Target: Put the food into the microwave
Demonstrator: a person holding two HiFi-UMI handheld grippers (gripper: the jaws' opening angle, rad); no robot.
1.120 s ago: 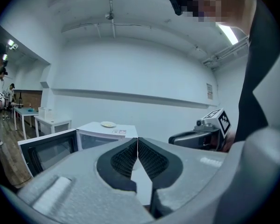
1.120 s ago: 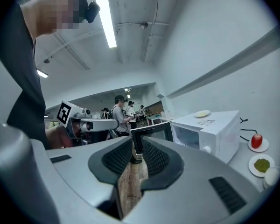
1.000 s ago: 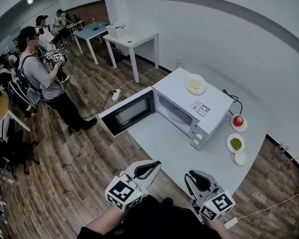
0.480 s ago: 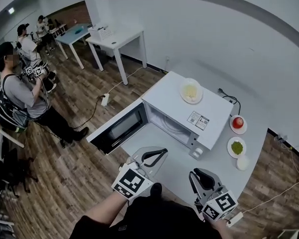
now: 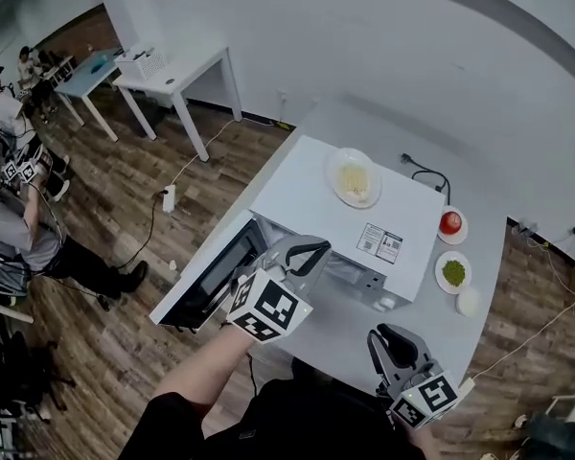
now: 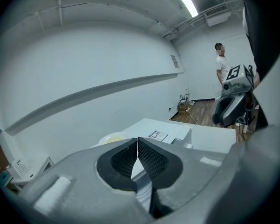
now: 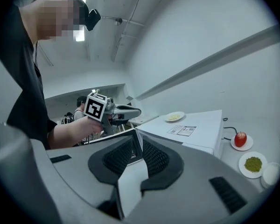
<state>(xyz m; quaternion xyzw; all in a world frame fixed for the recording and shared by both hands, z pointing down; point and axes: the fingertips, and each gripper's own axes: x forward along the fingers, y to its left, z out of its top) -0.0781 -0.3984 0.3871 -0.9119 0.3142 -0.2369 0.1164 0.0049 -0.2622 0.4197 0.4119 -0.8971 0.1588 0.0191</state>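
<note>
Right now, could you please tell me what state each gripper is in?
Left gripper: closed, nothing between its jaws.
Right gripper: closed, nothing between its jaws.

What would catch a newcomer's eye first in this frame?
The white microwave on the grey table, its door standing wide open towards the left. A white plate of yellow food sits on its top, and the left gripper, jaws shut and empty, hangs before the open cavity.
</note>
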